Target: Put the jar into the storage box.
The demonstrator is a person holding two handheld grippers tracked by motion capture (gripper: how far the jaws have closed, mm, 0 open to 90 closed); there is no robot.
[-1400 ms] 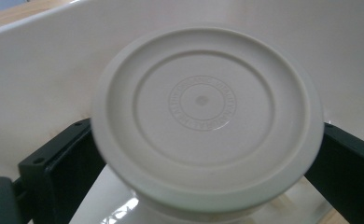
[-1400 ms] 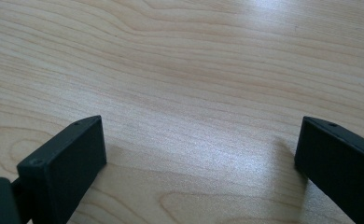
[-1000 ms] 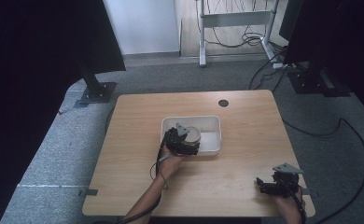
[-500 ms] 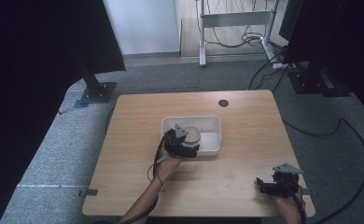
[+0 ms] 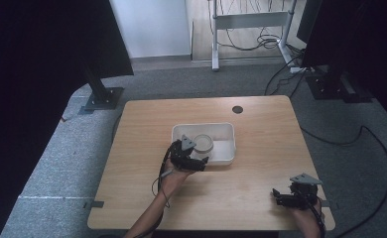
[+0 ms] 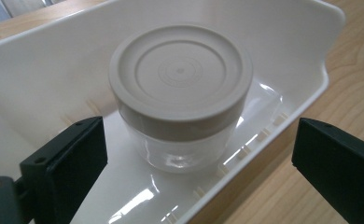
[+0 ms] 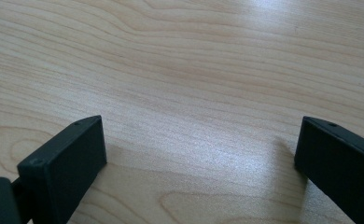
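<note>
One jar (image 6: 180,93) between spread left tool (image 6: 194,158)

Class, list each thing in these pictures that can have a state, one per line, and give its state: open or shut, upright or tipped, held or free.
Jar: upright in the tray, lid on, not gripped.
Lid: seated on the jar, shut.
Tray: flat on the table, holding the jar.
Left gripper: open, jaws spread wide on either side of the jar, apart from it.
Right gripper: open, nothing between its jaws, over bare table.
</note>
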